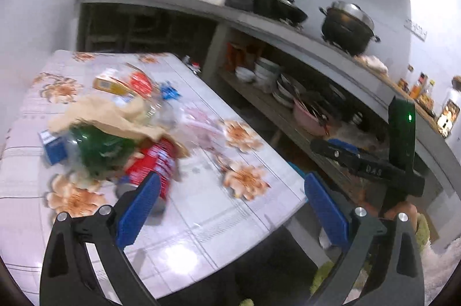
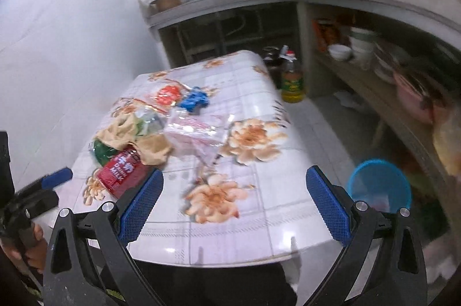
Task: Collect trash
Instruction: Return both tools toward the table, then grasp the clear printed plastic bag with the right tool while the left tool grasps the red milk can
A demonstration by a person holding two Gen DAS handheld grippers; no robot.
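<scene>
A pile of trash lies on the floral table: a red can, a green bottle, crumpled brown paper, a clear plastic bag, a blue wrapper, a red packet, a yellow box and a blue carton. My left gripper is open and empty above the table's near edge; its left pad is by the can. My right gripper is open and empty above the table's front.
A blue bin stands on the floor right of the table. An oil bottle stands behind the table. A concrete counter with pots, and a shelf of dishes, runs along the right. The right gripper's body shows in the left view.
</scene>
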